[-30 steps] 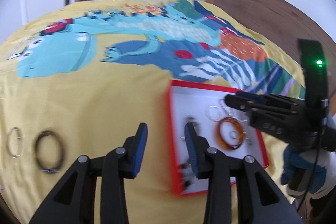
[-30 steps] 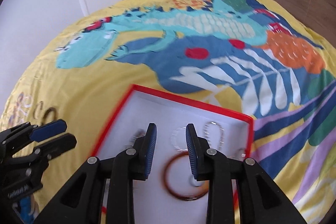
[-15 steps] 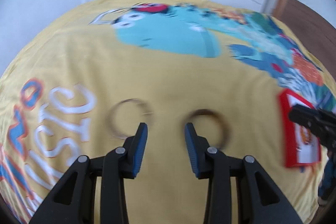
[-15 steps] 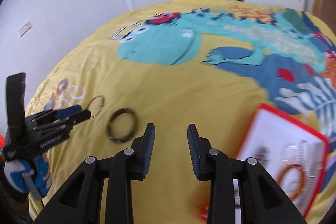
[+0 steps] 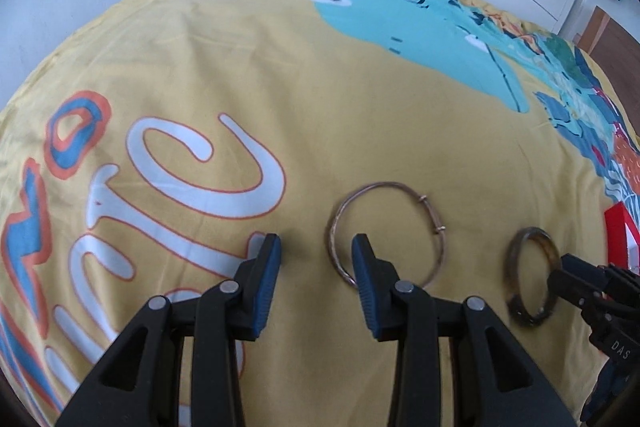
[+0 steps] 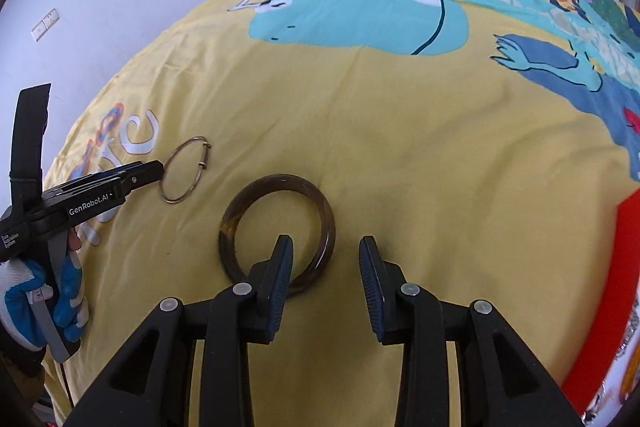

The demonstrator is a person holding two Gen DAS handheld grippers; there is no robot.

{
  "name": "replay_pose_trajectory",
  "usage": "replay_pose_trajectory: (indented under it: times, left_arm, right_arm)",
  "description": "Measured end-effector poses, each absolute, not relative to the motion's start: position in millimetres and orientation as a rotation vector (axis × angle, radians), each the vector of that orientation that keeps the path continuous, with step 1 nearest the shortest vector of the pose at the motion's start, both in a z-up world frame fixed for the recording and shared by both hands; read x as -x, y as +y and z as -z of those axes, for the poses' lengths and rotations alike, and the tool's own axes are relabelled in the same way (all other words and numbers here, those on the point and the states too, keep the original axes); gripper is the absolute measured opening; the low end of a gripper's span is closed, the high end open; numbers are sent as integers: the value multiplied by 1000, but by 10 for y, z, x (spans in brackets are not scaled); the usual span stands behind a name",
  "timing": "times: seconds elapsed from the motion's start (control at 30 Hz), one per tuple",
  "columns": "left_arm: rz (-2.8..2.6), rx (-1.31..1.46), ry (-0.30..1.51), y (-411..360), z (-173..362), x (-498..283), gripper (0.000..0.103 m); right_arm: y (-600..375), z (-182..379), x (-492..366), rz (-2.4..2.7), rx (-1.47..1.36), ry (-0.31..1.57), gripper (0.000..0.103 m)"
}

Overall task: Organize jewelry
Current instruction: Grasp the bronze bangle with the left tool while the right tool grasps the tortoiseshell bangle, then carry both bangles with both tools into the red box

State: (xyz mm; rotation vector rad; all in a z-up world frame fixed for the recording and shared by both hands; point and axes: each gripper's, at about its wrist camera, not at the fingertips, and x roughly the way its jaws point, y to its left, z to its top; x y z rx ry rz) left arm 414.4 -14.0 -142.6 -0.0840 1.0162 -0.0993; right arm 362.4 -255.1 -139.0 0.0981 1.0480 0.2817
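- Bangles are the job: two lie loose on the yellow bedspread (image 6: pixel 400 131), neither picked up yet; judging by the red-rimmed tray (image 6: pixel 624 291) at the right edge, some pieces are already stowed.
- Right gripper (image 6: pixel 326 247), jaws parted and gripping nothing, straddles the near rim of the dark bangle (image 6: pixel 276 233), a thick, glossy, mottled brown hoop.
- Left gripper (image 5: pixel 316 247), also open and empty, straddles the near rim of the wire bangle (image 5: pixel 386 233), thin metal with a small clasp.
- Bedspread beyond is soft cotton printed with a teal dinosaur (image 6: pixel 360 15).
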Motion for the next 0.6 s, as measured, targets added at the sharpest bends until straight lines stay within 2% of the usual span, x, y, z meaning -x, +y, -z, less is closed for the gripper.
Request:
replay_pose_trajectory:
  times: [0.27, 0.37, 0.4, 0.43, 0.47, 0.5, 0.6]
  left_arm:
    - [106, 65, 1015, -208, 1553, -4257, 35]
    - [107, 15, 1002, -298, 1584, -4289, 32]
    - [114, 4, 999, -323, 1582, -4296, 25]
    - [123, -1, 997, -341, 1574, -4296, 13]
    - [127, -14, 993, -363, 1562, -4286, 9]
    - [127, -33, 988, -390, 1554, -4282, 4]
    - [142, -80, 971, -486, 1503, -4193, 4]
  right_arm:
    - [-2502, 1519, -3675, -280, -73, 1057, 33]
    - [-2455, 1548, -3672, -269, -43, 1056, 28]
    - [-2436, 1550, -3672, -262, -34, 1050, 22]
    - [-2428, 1547, -3667, -258, -32, 1046, 18]
    - [-2416, 1531, -3653, -251, -30, 1036, 12]
    - [-2411, 1526, -3644, -248, -29, 1032, 9]
    - [-2420, 1465, -3576, -239, -23, 1008, 9]
